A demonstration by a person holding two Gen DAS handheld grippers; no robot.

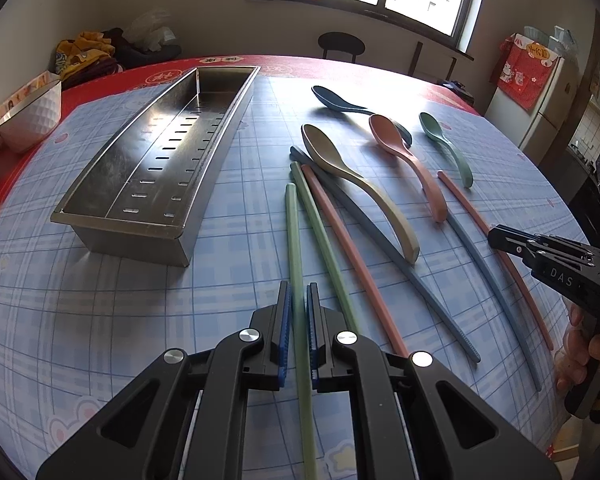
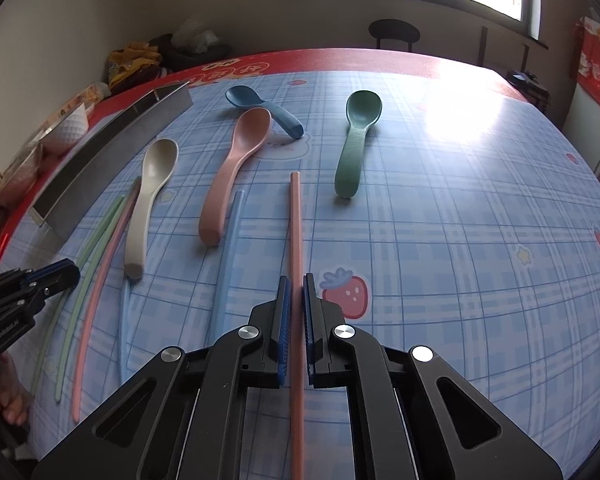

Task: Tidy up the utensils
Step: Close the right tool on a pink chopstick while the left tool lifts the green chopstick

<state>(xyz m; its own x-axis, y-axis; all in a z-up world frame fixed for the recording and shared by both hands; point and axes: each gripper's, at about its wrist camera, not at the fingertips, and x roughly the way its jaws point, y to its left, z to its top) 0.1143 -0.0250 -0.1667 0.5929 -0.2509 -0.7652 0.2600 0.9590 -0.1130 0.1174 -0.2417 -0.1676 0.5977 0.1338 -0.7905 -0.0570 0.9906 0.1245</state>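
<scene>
A long steel utensil tray (image 1: 100, 222) lies at the left of the table, empty; its side wall shows in the right wrist view (image 2: 112, 152). My left gripper (image 1: 298, 300) is shut on a green chopstick (image 1: 293, 240). My right gripper (image 2: 296, 292) is shut on a pink chopstick (image 2: 296, 220); it shows from the side in the left wrist view (image 1: 500, 236). Beige (image 1: 352, 184), pink (image 1: 408, 160), dark green (image 1: 444, 140) and blue (image 1: 340, 100) spoons lie beyond. Another green (image 1: 320, 236), pink (image 1: 348, 248) and two blue chopsticks (image 1: 384, 248) lie between.
A white bowl (image 1: 32, 116) stands at the table's left edge, with packets beside it. A pile of clothes (image 1: 96, 56) sits behind the table. A dark chair (image 1: 340, 46) stands at the far side under the window. A fridge (image 1: 540, 96) is at the right.
</scene>
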